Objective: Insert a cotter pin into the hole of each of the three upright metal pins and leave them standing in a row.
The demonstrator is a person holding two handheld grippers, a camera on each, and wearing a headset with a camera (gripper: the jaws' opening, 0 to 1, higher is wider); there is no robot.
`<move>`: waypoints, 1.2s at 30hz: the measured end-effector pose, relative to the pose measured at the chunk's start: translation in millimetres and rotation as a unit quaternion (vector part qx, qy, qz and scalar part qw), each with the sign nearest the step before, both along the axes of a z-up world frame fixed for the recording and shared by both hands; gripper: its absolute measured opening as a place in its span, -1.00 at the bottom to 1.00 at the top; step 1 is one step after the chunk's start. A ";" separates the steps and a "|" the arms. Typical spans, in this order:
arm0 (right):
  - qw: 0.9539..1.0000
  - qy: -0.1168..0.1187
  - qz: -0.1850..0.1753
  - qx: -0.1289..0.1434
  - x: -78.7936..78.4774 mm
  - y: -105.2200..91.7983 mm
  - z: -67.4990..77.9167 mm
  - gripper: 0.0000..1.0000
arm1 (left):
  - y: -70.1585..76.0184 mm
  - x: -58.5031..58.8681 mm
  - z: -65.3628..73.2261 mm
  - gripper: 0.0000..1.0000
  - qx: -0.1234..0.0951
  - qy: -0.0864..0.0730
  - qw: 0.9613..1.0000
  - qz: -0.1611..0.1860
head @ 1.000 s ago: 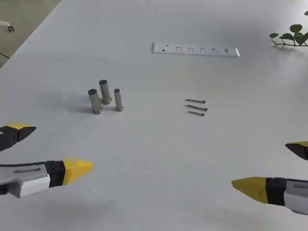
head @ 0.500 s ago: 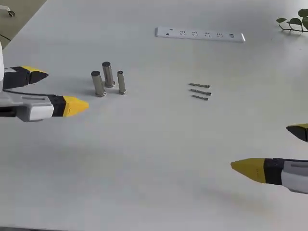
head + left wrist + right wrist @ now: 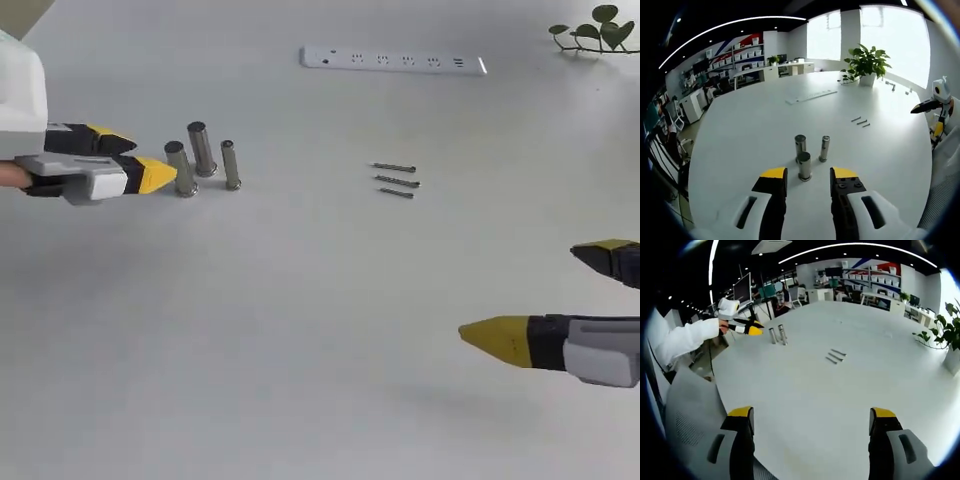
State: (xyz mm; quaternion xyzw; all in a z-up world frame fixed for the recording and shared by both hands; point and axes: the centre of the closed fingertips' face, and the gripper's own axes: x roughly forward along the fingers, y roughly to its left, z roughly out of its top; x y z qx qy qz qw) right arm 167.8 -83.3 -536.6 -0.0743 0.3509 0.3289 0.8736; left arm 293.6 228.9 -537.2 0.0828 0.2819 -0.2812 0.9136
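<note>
Three upright metal pins stand close together: a short thick one (image 3: 181,168), a taller one (image 3: 200,148) and a thin one (image 3: 230,164). My left gripper (image 3: 148,155) is open, its yellow tips right beside the short thick pin (image 3: 804,165), which stands just ahead of the gap between the jaws without being touched. Three cotter pins (image 3: 396,180) lie side by side on the white table, right of the metal pins. My right gripper (image 3: 520,292) hangs open and holds nothing at the near right, well short of the cotter pins (image 3: 835,356).
A white power strip (image 3: 392,60) lies at the table's far side. A potted plant (image 3: 590,28) stands at the far right corner. The table surface (image 3: 300,300) between the grippers is bare. An office with desks lies beyond the table.
My left gripper has travelled from the near left up to the metal pins, so its tips now flank the nearest one. The right gripper has barely moved.
</note>
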 end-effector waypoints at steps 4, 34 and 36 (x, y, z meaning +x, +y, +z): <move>1.000 0.003 0.001 -0.003 1.7 -1.7 -1.9 0.88 | -2.6 8.7 -10.7 -0.43 0.006 0.007 1.000 -0.003; 1.000 0.008 -0.016 -0.002 -4.2 -7.3 -3.9 0.87 | -4.2 31.5 -35.7 -0.79 -0.002 0.022 1.000 0.009; 1.000 0.008 -0.015 -0.002 -4.1 -6.4 -4.0 0.87 | -2.4 30.2 -31.6 -0.79 -0.004 0.021 1.000 0.014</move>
